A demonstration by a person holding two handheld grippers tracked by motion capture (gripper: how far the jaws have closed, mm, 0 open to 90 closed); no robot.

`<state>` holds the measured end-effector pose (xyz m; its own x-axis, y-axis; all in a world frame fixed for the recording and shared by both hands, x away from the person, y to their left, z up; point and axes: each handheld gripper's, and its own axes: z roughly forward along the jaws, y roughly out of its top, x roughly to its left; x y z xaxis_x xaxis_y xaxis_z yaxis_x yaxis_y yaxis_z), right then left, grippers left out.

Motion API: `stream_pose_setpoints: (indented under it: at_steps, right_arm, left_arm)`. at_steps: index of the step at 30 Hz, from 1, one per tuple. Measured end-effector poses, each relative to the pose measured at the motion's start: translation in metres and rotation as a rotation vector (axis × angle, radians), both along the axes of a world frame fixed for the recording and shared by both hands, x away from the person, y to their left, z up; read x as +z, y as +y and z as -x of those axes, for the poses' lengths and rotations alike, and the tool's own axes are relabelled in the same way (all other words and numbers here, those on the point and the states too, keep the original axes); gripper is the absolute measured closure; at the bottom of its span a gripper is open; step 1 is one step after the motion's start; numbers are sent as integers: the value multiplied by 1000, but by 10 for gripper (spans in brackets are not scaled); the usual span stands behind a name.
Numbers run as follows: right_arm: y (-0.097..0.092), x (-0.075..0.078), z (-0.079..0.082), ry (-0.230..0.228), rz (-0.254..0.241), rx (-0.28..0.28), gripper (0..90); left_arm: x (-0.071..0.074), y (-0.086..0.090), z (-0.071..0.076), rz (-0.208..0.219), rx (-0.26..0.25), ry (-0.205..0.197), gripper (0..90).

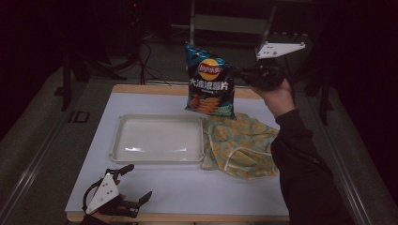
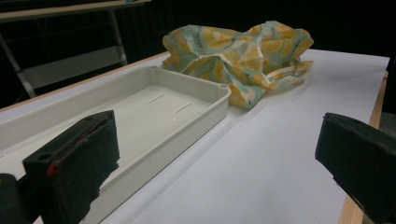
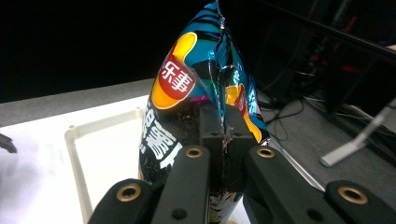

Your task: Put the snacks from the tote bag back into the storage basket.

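Currently the right gripper (image 1: 244, 75) is clamped on the chip bag (image 1: 208, 82), airborne beyond the empty tray (image 1: 159, 157); placement remains, left gripper (image 1: 136, 185) idle, jaws apart.

Chip bag (image 3: 196, 116) bottom behind fingers (image 3: 187, 182)

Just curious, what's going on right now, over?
Right gripper shut on chip bag, held above table. Left gripper open, resting on table. Tray empty, nothing in the way.
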<state>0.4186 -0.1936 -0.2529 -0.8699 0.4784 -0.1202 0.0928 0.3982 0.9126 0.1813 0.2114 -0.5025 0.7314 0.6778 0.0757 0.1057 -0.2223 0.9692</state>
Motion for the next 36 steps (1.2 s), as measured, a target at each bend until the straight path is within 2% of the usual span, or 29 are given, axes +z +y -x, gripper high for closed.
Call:
stream_pose_setpoints:
  at_steps: [1,7,17,20,25,27,28,30,36]
  right_arm:
    - [13,-4,0,4,-9,33,898]
    - [36,-13,1,13,-16,86,898]
    - [60,-32,2,34,-50,148,898]
    - [71,-49,2,56,-68,185,897]
    - [85,-76,1,91,-55,217,898]
    - [89,-88,0,108,-54,227,898]
    - [89,-88,0,108,-54,227,898]
    - [95,-103,-1,139,-65,241,897]
    - [106,-132,-4,190,-78,263,897]
  left_arm:
    - [0,1,0,2,0,-1,1]
    - [0,0,1,-2,-4,-2,1]
    - [0,1,1,-3,-8,-2,1]
    - [1,1,1,1,-9,-5,1]
    - [1,0,2,0,-11,-6,1]
    - [1,1,2,2,-12,-7,2]
    - [1,1,2,2,-12,-7,2]
    - [1,1,2,2,-13,-6,1]
    - [1,0,2,3,-14,-8,1]
